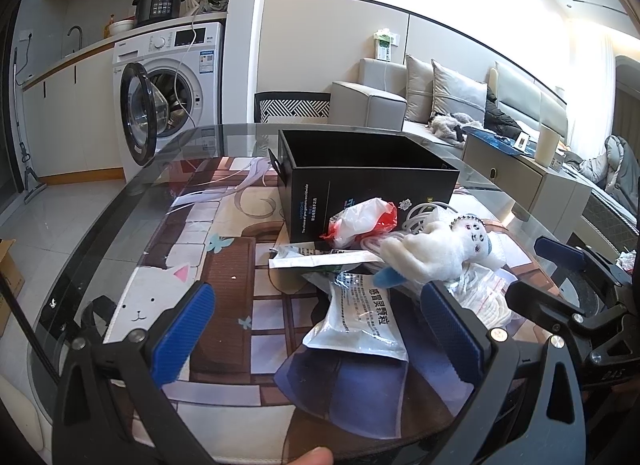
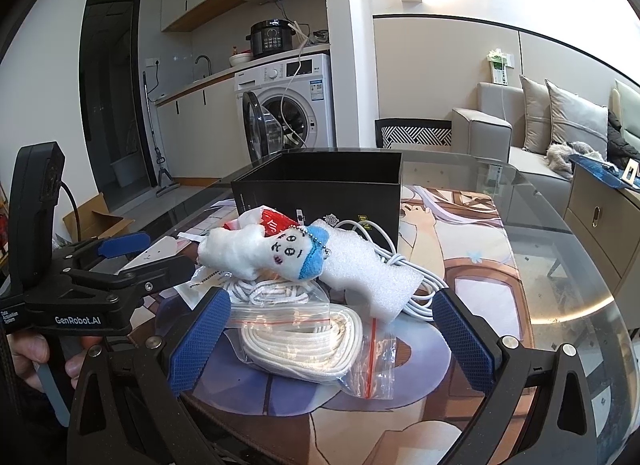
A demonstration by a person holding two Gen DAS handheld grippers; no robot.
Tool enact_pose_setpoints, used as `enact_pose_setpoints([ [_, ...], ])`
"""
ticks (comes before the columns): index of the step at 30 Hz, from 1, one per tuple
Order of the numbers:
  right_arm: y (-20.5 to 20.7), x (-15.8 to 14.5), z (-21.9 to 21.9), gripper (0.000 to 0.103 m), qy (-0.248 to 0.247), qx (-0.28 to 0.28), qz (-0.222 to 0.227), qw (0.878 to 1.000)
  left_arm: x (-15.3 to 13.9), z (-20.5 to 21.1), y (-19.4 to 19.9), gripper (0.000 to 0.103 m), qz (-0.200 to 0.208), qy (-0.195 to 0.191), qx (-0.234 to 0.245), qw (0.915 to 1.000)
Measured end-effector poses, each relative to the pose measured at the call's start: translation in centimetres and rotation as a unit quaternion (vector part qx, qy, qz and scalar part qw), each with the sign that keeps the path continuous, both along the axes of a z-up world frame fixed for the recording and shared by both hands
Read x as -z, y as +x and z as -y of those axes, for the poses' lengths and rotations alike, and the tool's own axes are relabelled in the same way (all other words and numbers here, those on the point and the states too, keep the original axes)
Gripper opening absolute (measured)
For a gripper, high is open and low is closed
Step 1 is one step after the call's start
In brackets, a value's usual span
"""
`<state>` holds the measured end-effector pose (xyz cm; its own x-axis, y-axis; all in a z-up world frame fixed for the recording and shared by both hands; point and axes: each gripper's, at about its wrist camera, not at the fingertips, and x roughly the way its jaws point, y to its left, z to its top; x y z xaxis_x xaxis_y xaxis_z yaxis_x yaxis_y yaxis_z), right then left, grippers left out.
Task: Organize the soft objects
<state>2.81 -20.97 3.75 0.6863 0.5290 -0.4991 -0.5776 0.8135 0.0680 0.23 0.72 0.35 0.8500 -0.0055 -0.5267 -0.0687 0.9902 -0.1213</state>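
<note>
Both of your claws are wide open and hold nothing. Your left claw (image 1: 318,329) hangs over the white medicine pouch (image 1: 360,321). Your right claw (image 2: 330,335) hangs over the bag of white rope (image 2: 308,339).

The soft things sit in a small pile on the glass surface (image 2: 560,265), just in front of the open black box (image 2: 324,181). The little plush toy (image 2: 260,251) with the blue hat lies on top of the pile. A strip of white foam (image 2: 368,271) leans right next to it. A white cable (image 2: 416,297) curls out beside the foam. A crinkly red and white plastic bag (image 1: 362,221) rests against the box.

The toy looks light and squishy. I think you can pinch it around its fat middle, and it will not break. The little bead chain on its hat may dangle and catch on things.

The rope bag looks slick, so it may slide. Grab the thick bunch of rope through the plastic, not the thin edge.

The foam looks very light and will squash, so hold it gently.
</note>
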Motion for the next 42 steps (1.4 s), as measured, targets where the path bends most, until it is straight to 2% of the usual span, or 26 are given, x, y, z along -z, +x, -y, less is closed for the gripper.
enact_pose_setpoints([
  [19, -0.1, -0.5, -0.5, 0.103, 0.007, -0.013, -0.002, 1.0, 0.1, -1.0, 0.1, 0.103, 0.007, -0.001, -0.008, 0.9999],
  [28, 0.4, -1.0, -1.3, 0.103, 0.009, -0.023, -0.004, 1.0, -0.2, -1.7, 0.2, 0.103, 0.025, -0.007, -0.013, 0.9996],
  [42, 1.4, -0.8, -5.2, 0.103, -0.017, -0.057, -0.011, 0.998, -1.1, -3.3, 1.1, 0.103, 0.033, -0.001, -0.019, 0.9993],
])
